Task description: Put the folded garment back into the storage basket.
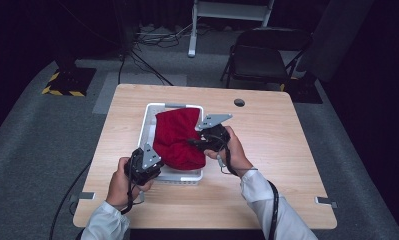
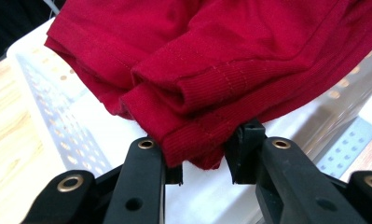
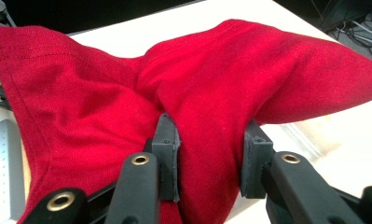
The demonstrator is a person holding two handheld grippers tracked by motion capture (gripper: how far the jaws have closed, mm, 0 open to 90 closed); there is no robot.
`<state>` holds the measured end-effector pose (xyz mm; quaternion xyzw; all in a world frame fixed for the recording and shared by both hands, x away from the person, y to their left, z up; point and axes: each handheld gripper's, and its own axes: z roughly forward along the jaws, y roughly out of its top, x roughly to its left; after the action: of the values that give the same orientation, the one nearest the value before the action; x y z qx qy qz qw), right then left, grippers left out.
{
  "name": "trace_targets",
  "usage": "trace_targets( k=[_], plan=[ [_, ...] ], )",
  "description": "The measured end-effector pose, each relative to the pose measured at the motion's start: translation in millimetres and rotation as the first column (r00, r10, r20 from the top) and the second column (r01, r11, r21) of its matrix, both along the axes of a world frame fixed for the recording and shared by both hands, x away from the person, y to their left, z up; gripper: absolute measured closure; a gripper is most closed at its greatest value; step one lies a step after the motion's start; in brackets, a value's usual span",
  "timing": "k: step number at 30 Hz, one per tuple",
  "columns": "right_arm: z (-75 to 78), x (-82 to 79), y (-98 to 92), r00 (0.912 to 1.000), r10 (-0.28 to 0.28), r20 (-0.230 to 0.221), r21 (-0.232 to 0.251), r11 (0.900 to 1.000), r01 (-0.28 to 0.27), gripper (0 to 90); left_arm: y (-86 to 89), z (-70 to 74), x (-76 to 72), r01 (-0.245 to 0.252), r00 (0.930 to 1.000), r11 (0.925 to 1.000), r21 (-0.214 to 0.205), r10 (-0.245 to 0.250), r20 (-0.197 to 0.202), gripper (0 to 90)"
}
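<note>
Light wood table with cable hole on grey carpet. Black folding chair behind it, white stand base, floor cables, hazard-striped foot. Surroundings dark.

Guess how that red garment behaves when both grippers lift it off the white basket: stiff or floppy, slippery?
Likely floppy: the red garment sags and folds between the left gripper and right gripper. Probably light, since small pinches carry it over the white basket. Its knit weave looks grippy, so slipping seems unlikely.
</note>
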<state>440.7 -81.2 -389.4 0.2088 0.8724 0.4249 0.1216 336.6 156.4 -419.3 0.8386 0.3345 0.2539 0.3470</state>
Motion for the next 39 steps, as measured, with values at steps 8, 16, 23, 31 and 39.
trace_targets(
  k=[8,16,23,31,39],
  plan=[
    [-11.0,3.8,8.0,0.9998,0.001,-0.022,-0.007,1.0,-0.001,65.6,4.6,-9.0,1.7,-0.018,0.9996,0.9998,0.003,0.018,-0.02,70.1],
    [-20.0,6.8,11.4,0.9991,-0.006,-0.041,-0.017,0.9998,0.005,65.5,5.5,-16.9,4.6,-0.027,0.9989,0.9996,0.009,0.027,-0.037,69.8],
    [-28.6,9.8,11.6,0.9977,-0.024,-0.063,-0.012,0.9996,0.024,65.2,6.0,-22.8,8.0,-0.035,0.9979,0.9993,0.011,0.036,-0.054,69.6],
    [-32.1,10.7,11.6,0.9971,-0.033,-0.069,-0.019,0.9993,0.032,64.1,5.2,-23.9,6.6,-0.048,0.9974,0.9988,0.014,0.049,-0.052,68.6],
    [-36.0,11.9,11.4,0.995,-0.048,-0.088,-0.027,0.9986,0.046,62.6,6.6,-20.4,5.1,-0.043,0.9979,0.9985,0.033,0.044,-0.047,66.2]
  ],
)
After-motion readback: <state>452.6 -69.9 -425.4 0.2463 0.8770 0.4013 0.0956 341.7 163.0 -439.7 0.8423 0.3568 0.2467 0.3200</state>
